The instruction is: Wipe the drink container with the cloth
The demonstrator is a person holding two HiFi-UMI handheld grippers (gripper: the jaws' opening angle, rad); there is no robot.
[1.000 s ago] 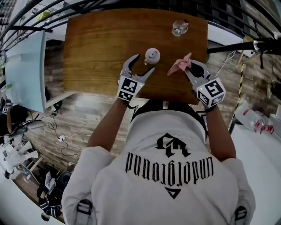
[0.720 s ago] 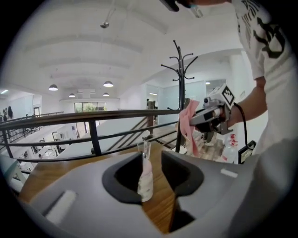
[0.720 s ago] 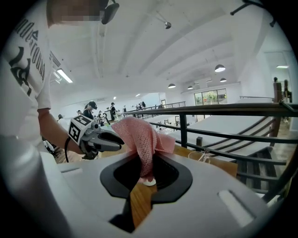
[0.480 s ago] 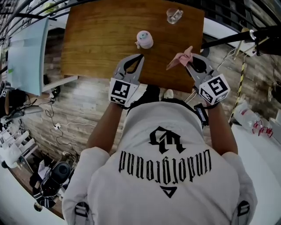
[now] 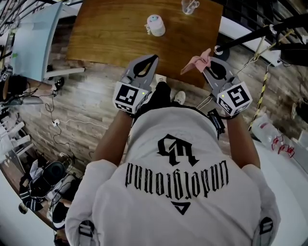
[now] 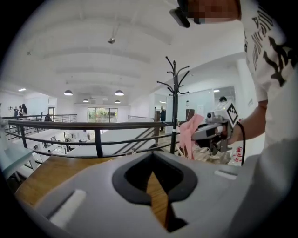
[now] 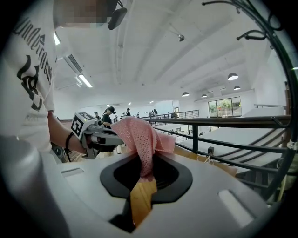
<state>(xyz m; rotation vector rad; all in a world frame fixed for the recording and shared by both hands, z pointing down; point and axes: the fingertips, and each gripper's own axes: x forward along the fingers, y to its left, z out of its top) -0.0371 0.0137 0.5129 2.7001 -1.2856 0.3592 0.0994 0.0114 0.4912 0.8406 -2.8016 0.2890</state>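
Left tool [image 5: 153,57] is pressed together with nothing in it; its own view shows the two halves meeting with only bare wood behind the gap. Right tool [image 5: 209,61] is pinching the pink cloth [image 5: 196,65], which bunches out past the tips and leans toward the left tool. The drink container [image 5: 155,25], white with a teal top, sits on the table [image 5: 110,33] well past both tools. It looks upright, so its long axis is probably vertical, though from this steep angle that's not certain. Both tools hang off the near edge of the table, over the wood floor [image 5: 91,110], pointing roughly level toward the table. In the head view the container lies almost straight ahead of the left tool, and ahead and off to the left of the right tool, so the left one is nearer. Likely read: left goes in to steady it and needs to spread first, while right swings the cloth in from the right side. Neither tool view shows the container. A clear glass [image 5: 188,6] stands by the far edge, right of the container and apart from it, and it could get clipped if the cloth comes in wide. The table is bare to the left of the container and in front of it, so there's plenty of room. The near edge has to be crossed first.
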